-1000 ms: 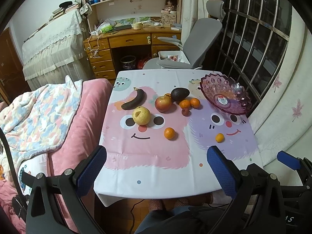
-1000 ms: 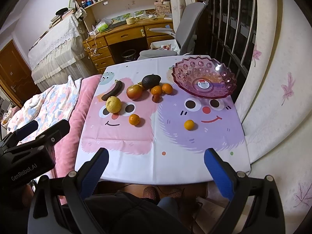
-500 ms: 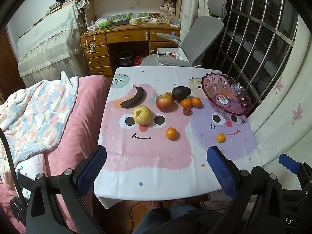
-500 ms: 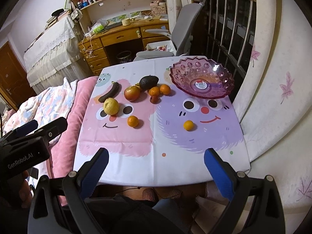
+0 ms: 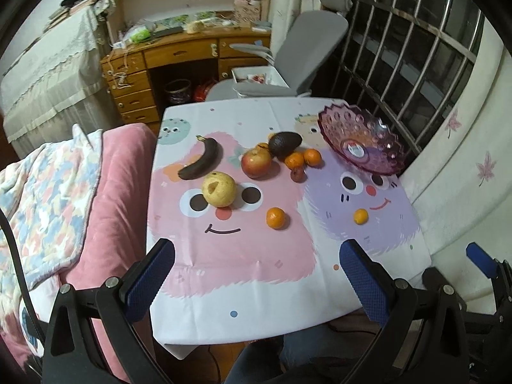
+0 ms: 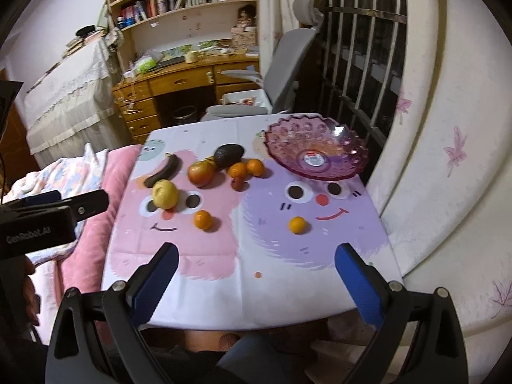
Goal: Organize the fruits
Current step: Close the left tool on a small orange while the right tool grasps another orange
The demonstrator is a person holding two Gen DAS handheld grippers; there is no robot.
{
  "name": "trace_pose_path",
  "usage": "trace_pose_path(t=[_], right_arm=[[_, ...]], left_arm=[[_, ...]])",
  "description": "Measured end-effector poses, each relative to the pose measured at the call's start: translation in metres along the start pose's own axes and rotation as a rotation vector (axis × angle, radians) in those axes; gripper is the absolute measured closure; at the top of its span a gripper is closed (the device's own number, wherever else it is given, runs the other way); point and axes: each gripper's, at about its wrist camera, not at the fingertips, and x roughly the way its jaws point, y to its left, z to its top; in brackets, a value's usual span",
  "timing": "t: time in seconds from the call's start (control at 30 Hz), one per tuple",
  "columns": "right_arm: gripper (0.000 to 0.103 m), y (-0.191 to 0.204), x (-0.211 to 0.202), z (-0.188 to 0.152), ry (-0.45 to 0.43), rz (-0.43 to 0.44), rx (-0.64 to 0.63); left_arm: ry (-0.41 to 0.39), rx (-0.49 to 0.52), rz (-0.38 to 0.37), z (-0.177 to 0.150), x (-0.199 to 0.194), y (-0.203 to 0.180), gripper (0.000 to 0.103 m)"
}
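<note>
Two grippers hovered above the near edge of the table (image 5: 198, 323), both with blue-padded fingers spread wide and holding nothing: the left gripper (image 5: 256, 275) filled the bottom of its own view, and the right gripper (image 6: 256, 278) did the same in the other. All the fruit lay on the cartoon tablecloth around the centre of each frame. A dark banana (image 5: 201, 164) lay at centre left, with a yellow pear (image 5: 219, 189) just below it. A red apple (image 5: 256, 162) sat beside a dark avocado (image 5: 284, 143), the two close enough that I could not tell whether they touched. Two small oranges (image 5: 303, 158) rested side by side just right of the avocado, and a little reddish fruit (image 5: 297, 174) lay right below them. One orange (image 5: 276, 217) sat alone below centre, and another orange (image 6: 297, 225) lay apart on the purple face. A purple glass bowl (image 6: 352, 147) stood at upper right, holding no fruit, only a sticker at its bottom.
</note>
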Motion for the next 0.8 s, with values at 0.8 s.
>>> trace_pose_path(t=[0.8], right_arm=[[0.004,-0.066,0.161,-0.007,0.0,-0.065,-0.091]], left_arm=[[0.35,0.072,0.047,0.043,0.168,-0.032,0.001]])
